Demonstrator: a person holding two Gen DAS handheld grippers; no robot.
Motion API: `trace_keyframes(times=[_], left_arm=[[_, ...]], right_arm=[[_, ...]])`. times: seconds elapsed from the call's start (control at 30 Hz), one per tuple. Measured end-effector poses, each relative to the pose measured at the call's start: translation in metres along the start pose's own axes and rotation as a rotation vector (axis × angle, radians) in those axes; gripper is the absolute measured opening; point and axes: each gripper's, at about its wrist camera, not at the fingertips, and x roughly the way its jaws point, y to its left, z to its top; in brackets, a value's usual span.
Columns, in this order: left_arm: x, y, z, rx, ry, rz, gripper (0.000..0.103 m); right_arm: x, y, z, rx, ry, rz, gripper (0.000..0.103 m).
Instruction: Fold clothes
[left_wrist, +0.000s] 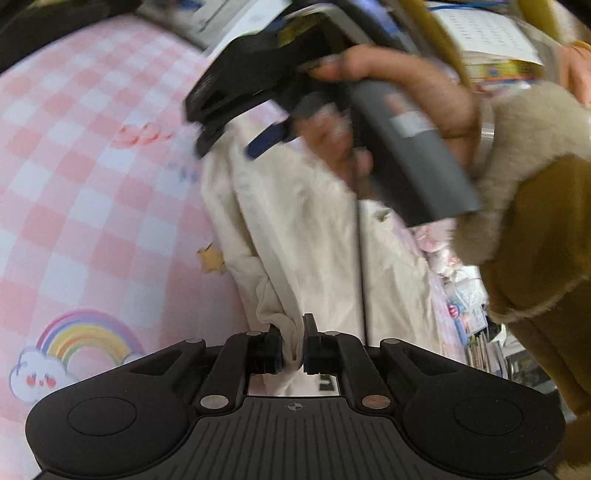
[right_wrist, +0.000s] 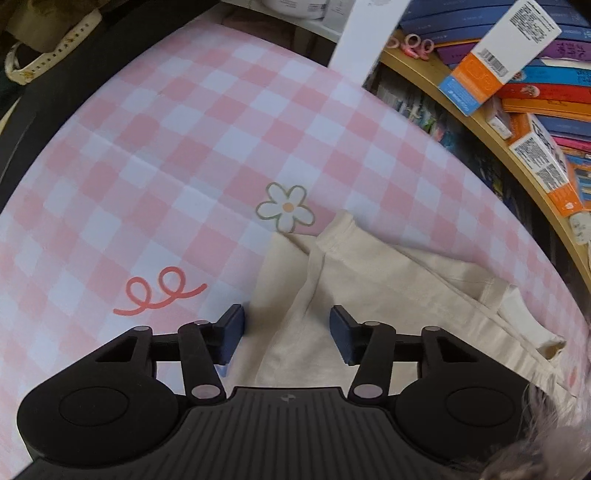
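Gingham in pink and white covers the table (left_wrist: 92, 192), printed with a rainbow-and-cloud motif (left_wrist: 74, 350) at the left; on it lies the cream garment (left_wrist: 295, 229), a fold of which the left gripper (left_wrist: 291, 347) pinches between nearly closed fingers. Further right a hand (left_wrist: 388, 96) in a fleece-cuffed sleeve (left_wrist: 524, 192) grips the right gripper (right_wrist: 286, 332), whose jaws stand wide apart above the cloth, holding nothing; books (right_wrist: 546, 96) crowd a wooden shelf (right_wrist: 480, 125), their barcoded labels too small to read
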Motion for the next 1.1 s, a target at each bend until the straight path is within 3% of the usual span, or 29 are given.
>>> trace_keyframes(times=[0.43,0.6,0.77,1.1], left_arm=[[-0.004,-0.043,-0.011,0.241,-0.068,0.024,0.007],[-0.005,-0.05,-0.014,0.262,-0.078,0.028,0.007],[-0.006,-0.054,-0.018,0.265,-0.087,0.025,0.007],[-0.007,-0.089,-0.019,0.367,-0.097,-0.05,0.007]], right_arm=[[-0.002,0.007,-0.001,-0.015,0.045,-0.028,0.052],[0.0,0.01,-0.004,-0.035,0.068,-0.062,0.038],[-0.006,-0.001,-0.007,-0.003,0.054,-0.054,0.01],[-0.046,-0.047,-0.025,0.075,-0.036,-0.007,0.008]])
